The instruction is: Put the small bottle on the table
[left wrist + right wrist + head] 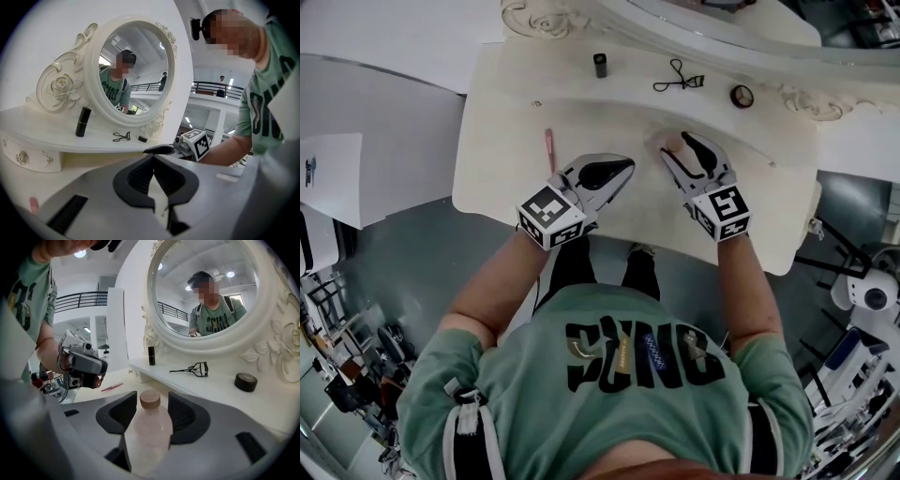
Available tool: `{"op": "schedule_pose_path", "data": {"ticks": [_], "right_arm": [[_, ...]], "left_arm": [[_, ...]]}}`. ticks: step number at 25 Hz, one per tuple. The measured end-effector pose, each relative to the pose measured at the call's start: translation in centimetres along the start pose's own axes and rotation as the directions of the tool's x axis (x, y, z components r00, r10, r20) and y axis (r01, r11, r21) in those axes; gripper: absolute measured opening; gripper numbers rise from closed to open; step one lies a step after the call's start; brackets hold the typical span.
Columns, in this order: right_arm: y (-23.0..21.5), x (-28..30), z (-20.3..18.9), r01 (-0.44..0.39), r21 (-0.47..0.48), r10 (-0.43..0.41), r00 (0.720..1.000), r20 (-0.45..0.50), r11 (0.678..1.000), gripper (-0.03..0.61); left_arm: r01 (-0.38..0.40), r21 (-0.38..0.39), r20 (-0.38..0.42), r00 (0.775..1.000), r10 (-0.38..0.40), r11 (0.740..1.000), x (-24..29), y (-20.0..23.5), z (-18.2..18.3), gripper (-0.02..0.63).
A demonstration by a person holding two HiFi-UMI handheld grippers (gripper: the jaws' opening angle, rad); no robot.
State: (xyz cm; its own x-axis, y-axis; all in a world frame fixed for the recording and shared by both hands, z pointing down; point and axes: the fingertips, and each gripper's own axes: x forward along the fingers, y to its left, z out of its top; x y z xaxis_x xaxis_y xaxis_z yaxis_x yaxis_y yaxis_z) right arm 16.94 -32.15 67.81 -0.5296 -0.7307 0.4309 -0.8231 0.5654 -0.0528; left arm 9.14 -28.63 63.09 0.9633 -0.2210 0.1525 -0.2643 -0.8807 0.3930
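Lipstick [600, 65] and eyelash curler [680, 80] lie well clear. We see the pale, brown-capped small bottle [151, 432] upright on the table [506, 178] between the right gripper's [152, 399] parted jaws; left gripper [154, 161] closed, empty.

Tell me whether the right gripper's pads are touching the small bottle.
Cannot tell. In the right gripper view the small bottle stands between the right gripper jaws; its cap clears both pads, but its body overlaps their edges.

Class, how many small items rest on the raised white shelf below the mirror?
3: a black cylindrical tube at left, a black eyelash curler in the middle, a small round black pot at right.
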Motion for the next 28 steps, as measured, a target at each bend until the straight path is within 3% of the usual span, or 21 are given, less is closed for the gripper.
{"op": "schedule_pose_path", "data": {"ticks": [10, 18, 28], "right_arm": [[0.8, -6.3, 6.1, 0.023, 0.014, -0.024, 0.999, 0.033, 1.0, 0.19], [1.2, -11.7, 12.6, 0.036, 0.031, -0.039, 0.995, 0.095, 0.999, 0.142], [0.5, -17.2, 19.6, 0.063, -0.017, -0.06, 0.985, 0.16, 0.998, 0.086]], "left_arm": [[-0.013, 0.055, 0.047, 0.999, 0.011, 0.998, -2.7, -3.1, 7.9, 0.009], [-0.028, 0.127, 0.082, 0.996, 0.017, 0.991, -4.6, -6.0, 14.9, 0.009], [-0.047, 0.201, 0.124, 0.992, 0.022, 0.978, -6.3, -8.1, 20.9, 0.009]]}}
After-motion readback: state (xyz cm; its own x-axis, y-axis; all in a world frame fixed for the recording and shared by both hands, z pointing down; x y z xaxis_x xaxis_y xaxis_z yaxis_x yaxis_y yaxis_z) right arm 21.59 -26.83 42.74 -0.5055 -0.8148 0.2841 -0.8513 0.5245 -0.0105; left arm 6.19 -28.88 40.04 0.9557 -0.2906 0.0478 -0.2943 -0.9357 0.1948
